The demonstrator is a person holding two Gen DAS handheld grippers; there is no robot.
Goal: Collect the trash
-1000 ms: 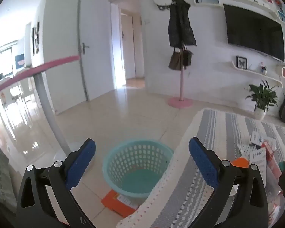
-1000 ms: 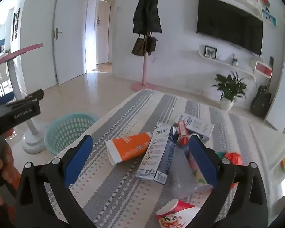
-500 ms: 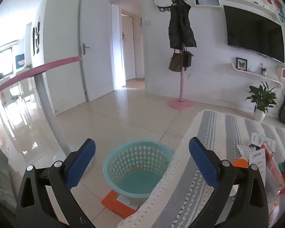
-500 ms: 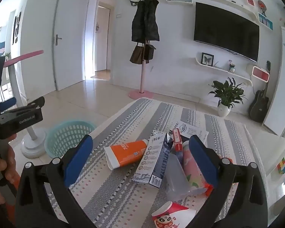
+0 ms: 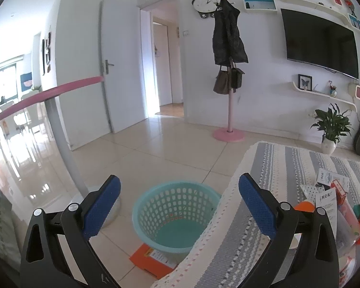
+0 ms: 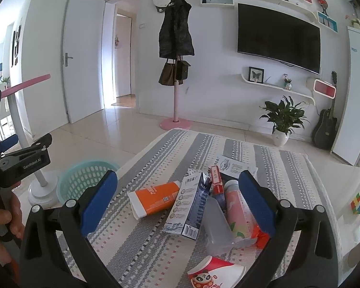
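A teal plastic basket [image 5: 177,213] stands on the floor beside the table's left edge; it also shows in the right wrist view [image 6: 84,180]. My left gripper [image 5: 178,206] is open and empty, held above the basket. My right gripper [image 6: 177,201] is open and empty above a pile of trash on the striped tablecloth [image 6: 156,252]: an orange tube [image 6: 153,199], a white and blue carton [image 6: 192,206], a pink bottle [image 6: 237,211], a clear cup [image 6: 216,225], a red box [image 6: 216,182] and a red and white paper cup [image 6: 216,273].
An orange box [image 5: 153,259] lies on the floor under the basket. A pink-topped stand with a white base [image 5: 60,129] is left of the basket. A coat rack [image 5: 228,96], a potted plant [image 6: 283,120] and a guitar [image 6: 324,129] stand by the far wall.
Both grippers have risen and tilted slightly, so the views have shifted down a little. Both stay open and empty.
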